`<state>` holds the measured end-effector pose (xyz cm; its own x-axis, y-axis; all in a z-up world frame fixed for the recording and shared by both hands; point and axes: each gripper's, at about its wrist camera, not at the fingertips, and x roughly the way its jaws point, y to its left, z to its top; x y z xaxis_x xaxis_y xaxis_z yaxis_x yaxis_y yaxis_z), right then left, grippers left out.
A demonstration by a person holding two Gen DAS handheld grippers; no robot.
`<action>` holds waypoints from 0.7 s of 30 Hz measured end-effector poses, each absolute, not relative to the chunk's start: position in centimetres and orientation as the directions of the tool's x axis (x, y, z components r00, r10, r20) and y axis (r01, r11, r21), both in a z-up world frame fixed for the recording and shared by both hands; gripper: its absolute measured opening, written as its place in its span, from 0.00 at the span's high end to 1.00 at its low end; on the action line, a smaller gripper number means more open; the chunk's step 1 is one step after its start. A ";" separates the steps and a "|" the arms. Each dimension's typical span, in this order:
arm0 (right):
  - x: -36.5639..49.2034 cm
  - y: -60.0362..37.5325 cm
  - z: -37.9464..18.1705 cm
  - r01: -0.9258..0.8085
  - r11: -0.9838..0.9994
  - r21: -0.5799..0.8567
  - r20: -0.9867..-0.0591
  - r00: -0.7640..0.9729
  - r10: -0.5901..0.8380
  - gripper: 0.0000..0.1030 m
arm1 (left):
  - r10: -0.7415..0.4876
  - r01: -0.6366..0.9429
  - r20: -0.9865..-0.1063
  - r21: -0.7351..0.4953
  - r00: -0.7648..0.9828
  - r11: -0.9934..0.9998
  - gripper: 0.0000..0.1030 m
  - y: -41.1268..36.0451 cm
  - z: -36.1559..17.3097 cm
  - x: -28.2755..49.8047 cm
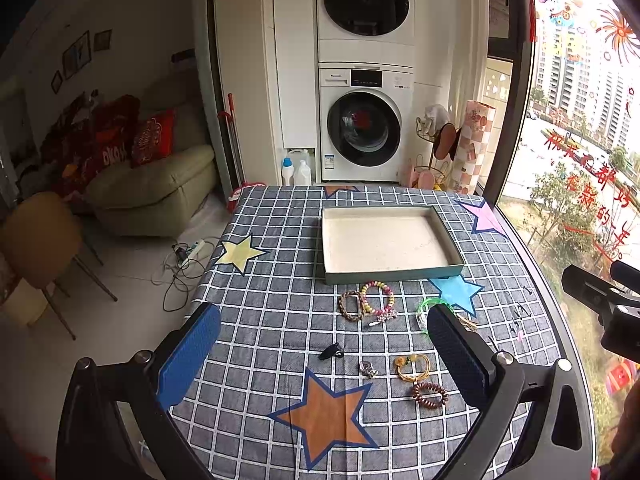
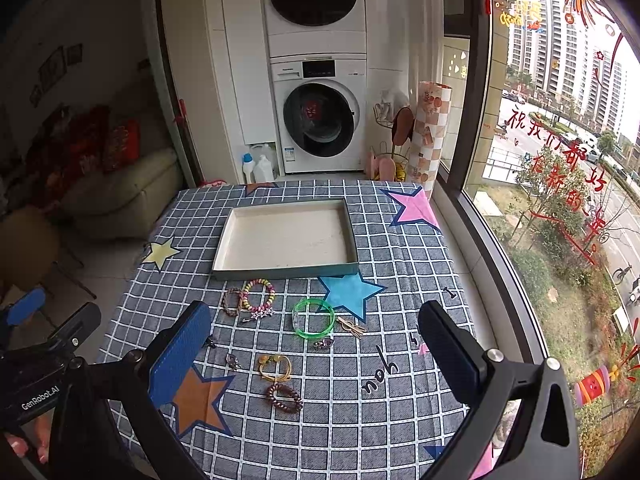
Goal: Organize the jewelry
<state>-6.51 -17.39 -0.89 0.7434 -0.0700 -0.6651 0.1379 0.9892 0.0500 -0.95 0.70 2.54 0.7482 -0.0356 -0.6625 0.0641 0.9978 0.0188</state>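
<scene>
Both grippers hover over counter (image 2: 400, 240), fingers spread wide, nothing pinched: left gripper (image 1: 324, 354), right gripper (image 2: 316, 354). Tray (image 2: 224, 246) empty at far side, likely destination. Jewelry scattered near it: green bangle (image 2: 314, 317), beaded bracelet (image 2: 260, 294), brown bracelet (image 2: 285, 397). Nothing sorted yet.

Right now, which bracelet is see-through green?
The green bangle, a smooth plastic ring lying beside the blue star. The other bracelets are beaded, braided or corded, none green.
</scene>
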 end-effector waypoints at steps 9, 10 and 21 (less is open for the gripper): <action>-6.6 -17.1 -0.9 0.137 0.989 0.050 -0.666 0.743 -0.070 0.00 | -0.037 0.065 -0.664 0.018 0.747 0.998 0.00 0.7 2.5 -1.1; -6.6 -17.2 -0.9 0.137 0.989 0.050 -0.666 0.743 -0.070 0.00 | -0.037 0.065 -0.665 0.017 0.746 0.998 0.00 0.6 2.4 -1.2; -6.7 -17.1 -1.3 0.143 0.988 0.052 -0.675 0.734 -0.071 0.00 | -0.043 0.071 -0.685 0.014 0.727 0.997 0.00 1.1 1.8 -0.6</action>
<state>-6.66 -17.11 -1.28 0.7342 -0.0710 -0.6752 0.1431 0.9884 0.0518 -0.64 1.12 1.81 0.7270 -0.0425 -0.6853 0.0712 0.9974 0.0136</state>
